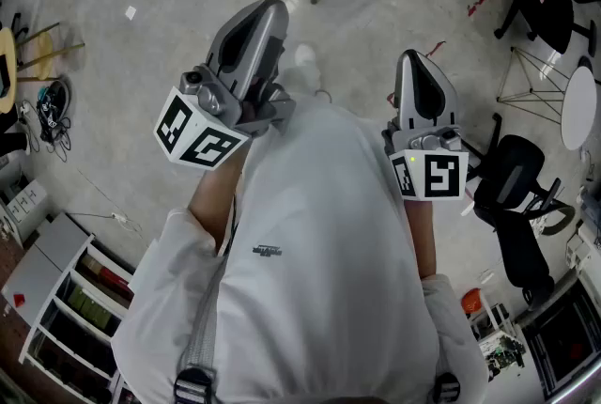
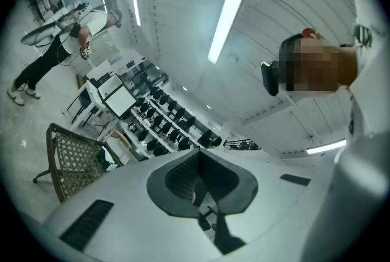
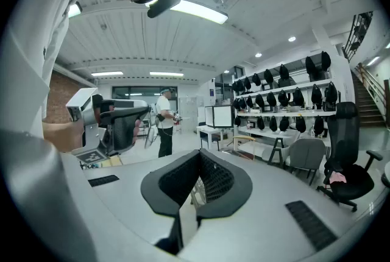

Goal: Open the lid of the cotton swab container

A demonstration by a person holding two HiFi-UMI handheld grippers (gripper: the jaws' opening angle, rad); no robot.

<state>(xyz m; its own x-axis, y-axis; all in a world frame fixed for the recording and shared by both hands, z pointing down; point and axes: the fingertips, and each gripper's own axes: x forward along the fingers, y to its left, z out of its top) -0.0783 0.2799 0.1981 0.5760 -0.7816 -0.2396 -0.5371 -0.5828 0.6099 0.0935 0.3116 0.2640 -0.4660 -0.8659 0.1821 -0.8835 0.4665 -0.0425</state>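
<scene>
I saw the left gripper (image 1: 259,19) and right gripper (image 1: 420,73) grey, their marker cubes patterned in black-and-white squares; the shirt (image 1: 319,280) was white.

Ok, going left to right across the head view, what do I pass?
White shelf unit → left claw, shut → right claw, shut → black office chair → white round table at the right edge.
</scene>
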